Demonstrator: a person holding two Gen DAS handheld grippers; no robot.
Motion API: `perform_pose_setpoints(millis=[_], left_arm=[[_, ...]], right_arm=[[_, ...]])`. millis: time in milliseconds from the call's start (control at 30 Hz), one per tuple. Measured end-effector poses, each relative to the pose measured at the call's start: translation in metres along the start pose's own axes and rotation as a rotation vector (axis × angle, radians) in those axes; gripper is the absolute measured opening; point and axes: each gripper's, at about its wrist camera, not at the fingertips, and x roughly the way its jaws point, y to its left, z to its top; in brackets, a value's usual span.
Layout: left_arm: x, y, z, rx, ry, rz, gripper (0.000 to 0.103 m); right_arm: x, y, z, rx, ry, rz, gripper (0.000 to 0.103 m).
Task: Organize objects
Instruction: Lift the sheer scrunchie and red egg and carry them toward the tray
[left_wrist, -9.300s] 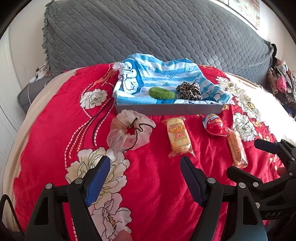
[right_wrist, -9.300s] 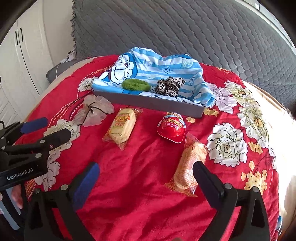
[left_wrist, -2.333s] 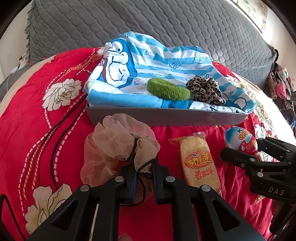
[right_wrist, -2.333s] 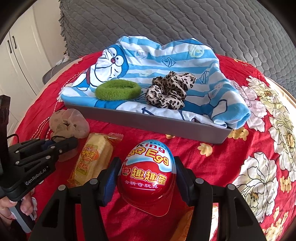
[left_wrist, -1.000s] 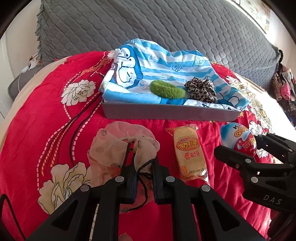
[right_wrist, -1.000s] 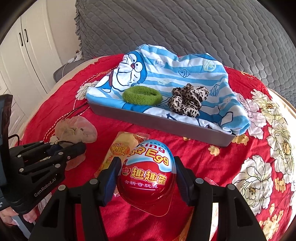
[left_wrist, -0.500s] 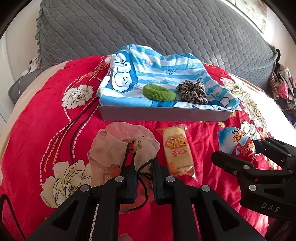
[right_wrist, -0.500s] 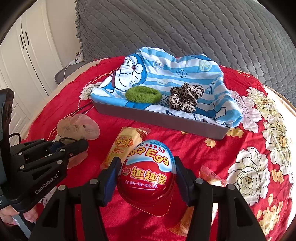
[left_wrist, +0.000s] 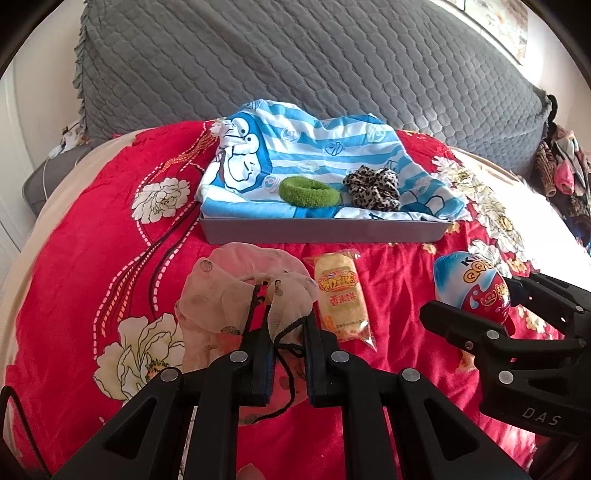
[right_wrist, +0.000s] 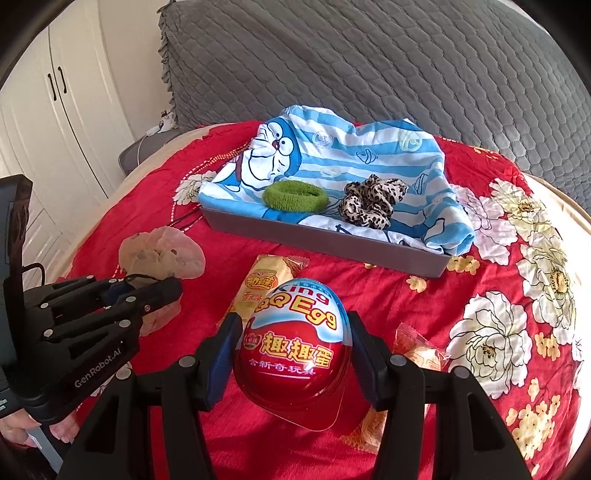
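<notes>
Sheer pink fabric is bunching between our left gripper (left_wrist: 286, 332) fingers: we're clamping the scrunchie (left_wrist: 236, 295) by its black cord, so it's dangling just above the red bedspread (left_wrist: 74, 258). Our right gripper (right_wrist: 291, 354) is squeezing the egg (right_wrist: 295, 343) around its widest part, keeping it upright. Both grippers are angling downward, side by side, facing the tray (left_wrist: 325, 233), where a green band (left_wrist: 308, 191) and leopard scrunchie (left_wrist: 373, 187) are already lying on the striped cloth (left_wrist: 332, 147). We're guessing that's the drop spot. Snack packet (left_wrist: 341, 295) is waiting on the bed.

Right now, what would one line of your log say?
left gripper: shut on sheer scrunchie | right gripper: shut on toy egg | tray: ahead
</notes>
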Motion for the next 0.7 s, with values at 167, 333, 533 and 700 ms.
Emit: perform_pose_setpoints(millis=[167, 333, 533, 700], left_arm=[[-0.009, -0.009, -0.002, 0.016, -0.002, -0.005, 0.013], [-0.025, -0.016, -0.005, 0.031, -0.016, 0.0, 0.013], [-0.044, -0.022, -0.007, 0.042, -0.033, 0.013, 0.013], [-0.058, -0.023, -0.005, 0.042, -0.047, 0.028, 0.013]], right_arm=[[-0.014, 0.0, -0.005, 0.003, -0.013, 0.002, 0.057], [-0.028, 0.006, -0.008, -0.001, -0.037, 0.011, 0.057], [-0.044, 0.01, -0.008, -0.003, -0.067, 0.016, 0.057], [-0.056, 0.009, -0.008, 0.005, -0.089, 0.019, 0.057]])
